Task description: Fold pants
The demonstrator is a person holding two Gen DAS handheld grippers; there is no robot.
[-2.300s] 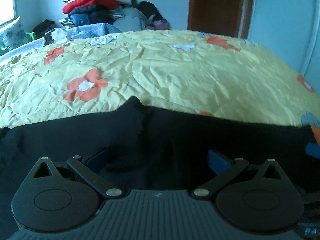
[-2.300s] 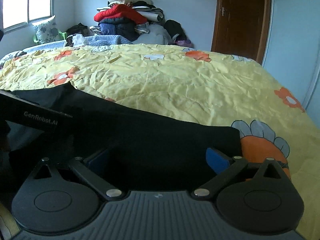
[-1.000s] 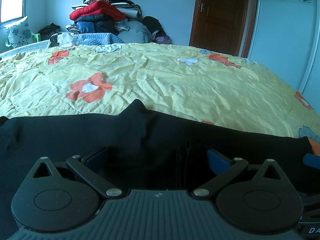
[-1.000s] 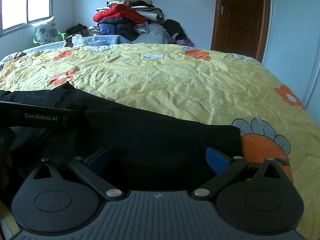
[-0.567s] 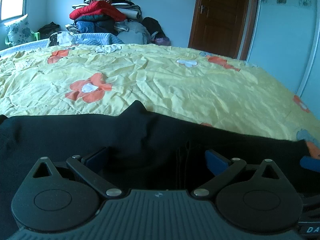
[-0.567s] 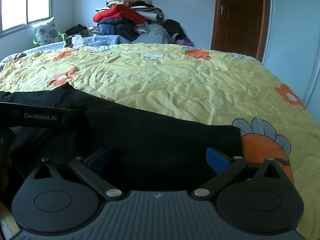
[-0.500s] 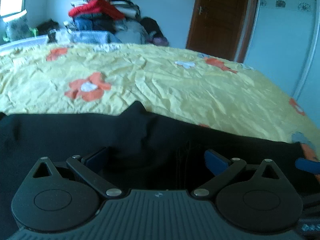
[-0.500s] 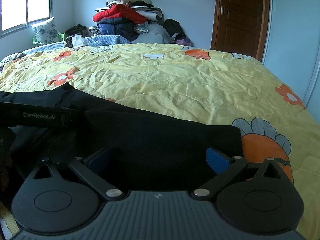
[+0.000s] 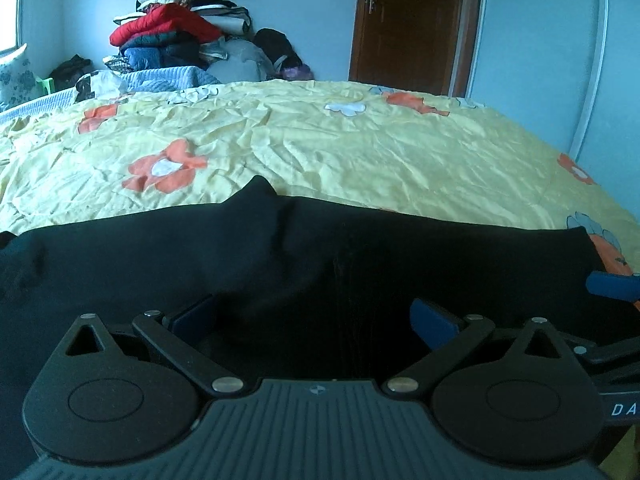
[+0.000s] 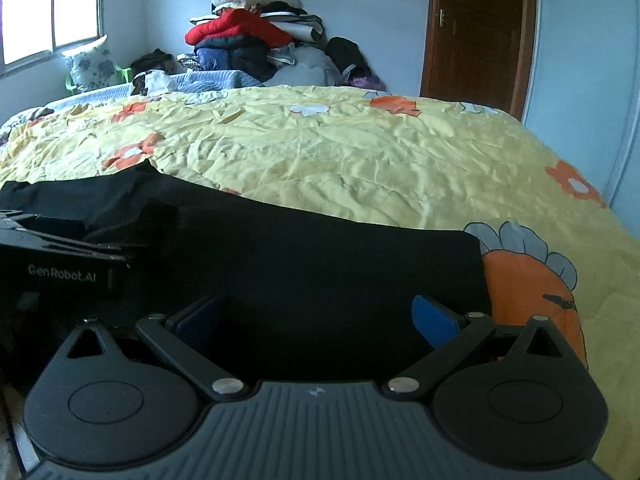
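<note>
While both the left gripper point(image 9: 314, 316) and right gripper point(image 10: 316, 316) are gaping wide, we are judging the black pants point(image 9: 360, 248) soft, limp, best pinched at the near hem.

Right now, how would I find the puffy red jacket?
Look past the yellow flowered bedspread to the far wall, left of the brown wooden door. The puffy red jacket lies high in the clothes pile, the only bright red thing there.

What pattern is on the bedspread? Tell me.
Pale yellow bedspread printed with orange and white flowers; the right wrist view shows it best.
</note>
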